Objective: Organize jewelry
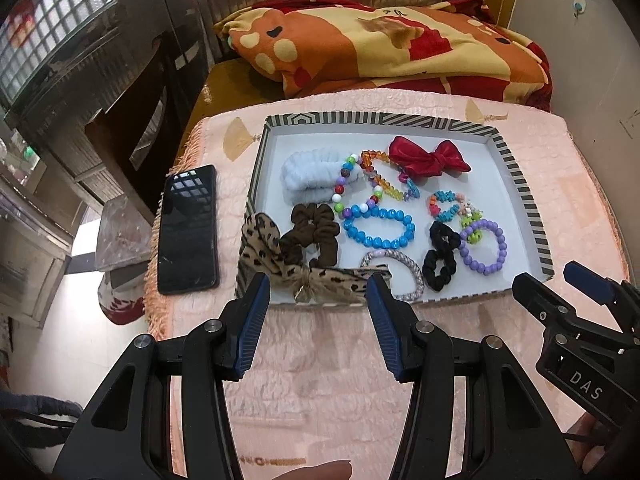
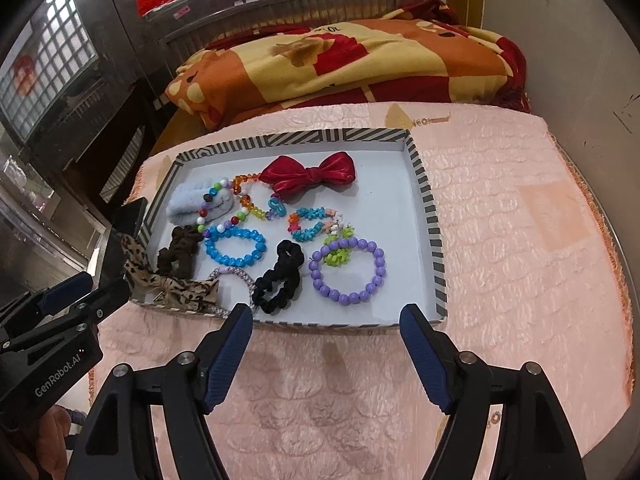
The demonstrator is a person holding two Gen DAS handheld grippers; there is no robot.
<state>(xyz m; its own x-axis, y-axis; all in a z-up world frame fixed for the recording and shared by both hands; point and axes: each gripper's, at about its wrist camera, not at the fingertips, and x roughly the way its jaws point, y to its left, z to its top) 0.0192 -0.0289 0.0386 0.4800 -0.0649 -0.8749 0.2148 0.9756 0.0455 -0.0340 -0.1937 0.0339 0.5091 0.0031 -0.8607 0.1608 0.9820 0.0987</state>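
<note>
A striped-rim tray (image 1: 520,184) (image 2: 430,208) on the pink cloth holds a red bow (image 1: 430,158) (image 2: 310,176), blue bead bracelet (image 1: 380,229) (image 2: 236,246), purple bead bracelet (image 1: 484,246) (image 2: 348,272), black scrunchie (image 1: 440,256) (image 2: 278,276), brown scrunchie (image 1: 314,234) (image 2: 180,252) and other pieces. A leopard bow (image 1: 280,264) (image 2: 172,286) drapes over the tray's near-left rim. My left gripper (image 1: 318,284) (image 2: 86,288) is open and empty in front of that bow. My right gripper (image 2: 326,314) (image 1: 548,276) is open and empty at the tray's near edge.
A black phone (image 1: 188,228) lies on the cloth left of the tray. A folded orange, red and yellow blanket (image 1: 380,48) (image 2: 340,64) lies behind. The cloth's fringed left edge (image 1: 160,264) drops to the floor. A wall (image 2: 580,60) stands at right.
</note>
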